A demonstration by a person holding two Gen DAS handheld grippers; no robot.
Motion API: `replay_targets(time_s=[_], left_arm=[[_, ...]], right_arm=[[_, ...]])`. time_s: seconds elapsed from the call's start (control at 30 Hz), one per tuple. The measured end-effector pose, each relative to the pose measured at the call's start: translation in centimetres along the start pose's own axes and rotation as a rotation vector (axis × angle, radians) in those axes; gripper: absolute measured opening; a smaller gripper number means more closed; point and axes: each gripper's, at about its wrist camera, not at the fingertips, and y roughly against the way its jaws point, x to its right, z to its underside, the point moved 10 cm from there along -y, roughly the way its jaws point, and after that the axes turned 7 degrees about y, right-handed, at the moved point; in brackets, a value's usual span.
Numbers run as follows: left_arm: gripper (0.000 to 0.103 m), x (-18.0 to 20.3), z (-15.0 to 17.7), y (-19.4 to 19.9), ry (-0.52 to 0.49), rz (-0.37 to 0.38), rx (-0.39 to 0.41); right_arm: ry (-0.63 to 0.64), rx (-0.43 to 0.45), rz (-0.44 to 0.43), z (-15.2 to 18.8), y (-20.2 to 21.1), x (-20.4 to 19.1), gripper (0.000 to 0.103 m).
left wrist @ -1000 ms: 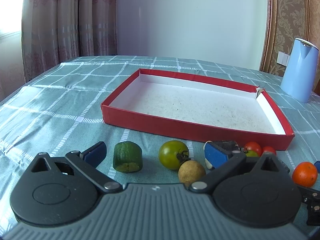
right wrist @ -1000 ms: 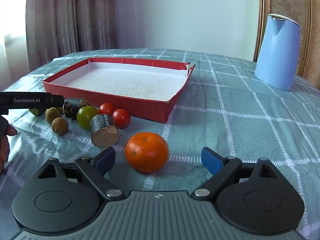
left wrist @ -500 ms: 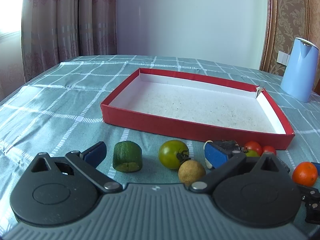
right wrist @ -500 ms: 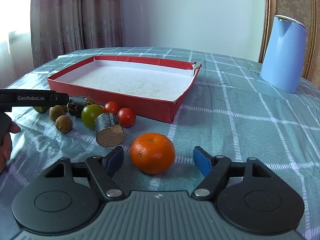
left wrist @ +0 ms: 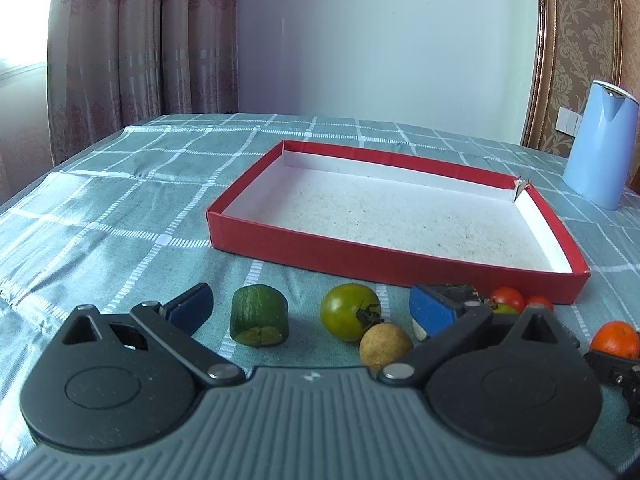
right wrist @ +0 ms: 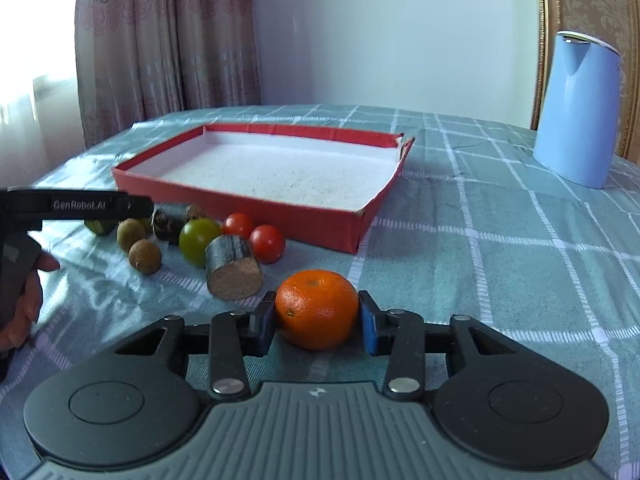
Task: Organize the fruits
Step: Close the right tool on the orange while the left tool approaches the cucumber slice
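My right gripper (right wrist: 316,322) is shut on an orange mandarin (right wrist: 317,308) that rests on the tablecloth; the mandarin also shows in the left wrist view (left wrist: 615,339). My left gripper (left wrist: 310,310) is open and empty, low over the cloth. Between its fingers lie a green cucumber piece (left wrist: 259,315), a green tomato (left wrist: 350,311) and a tan longan (left wrist: 385,345). A red box (left wrist: 384,259) with a white bare inside stands just behind the fruits, and shows too in the right wrist view (right wrist: 280,216). Red cherry tomatoes (right wrist: 267,243), a cut brown-faced piece (right wrist: 234,274) and longans (right wrist: 145,255) lie left of the mandarin.
A light blue kettle (right wrist: 576,108) stands at the back right of the table, also in the left wrist view (left wrist: 600,144). The left gripper's body (right wrist: 76,205) and the hand holding it show at the left of the right wrist view. Curtains hang behind the table.
My right gripper moved forward around the mandarin and closed on it. The left gripper has stayed still and open.
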Motion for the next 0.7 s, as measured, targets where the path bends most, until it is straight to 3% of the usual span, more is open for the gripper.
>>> replay_targets(time_s=[0.27, 0.37, 0.47, 0.53, 0.7], left_arm=[[0.103, -1.7, -0.4, 0.4, 0.057, -0.036, 0.011], [0.103, -2.8, -0.6, 0.8, 0.076, -0.011, -0.001], [0.103, -4.3, -1.4, 1.2, 0.043, -0.028, 0.016], [0.103, -5.9, -2.0, 1.5, 0.013, -0.086, 0.042], [0.103, -7.6, -1.6, 1.2, -0.008, -0.115, 0.007]], right_arm=[[0.020, 0.097, 0.034, -3.4, 0.4, 0.4, 0.040], [0.042, 0.116, 0.031, -4.7, 0.0, 0.1, 0.040], [0.041, 0.122, 0.013, -4.9, -0.4, -0.1, 0.040], [0.037, 0.110, 0.003, -4.6, -0.9, -0.1, 0.040], [0.038, 0.098, -0.014, -4.3, -1.1, -0.3, 0.040]])
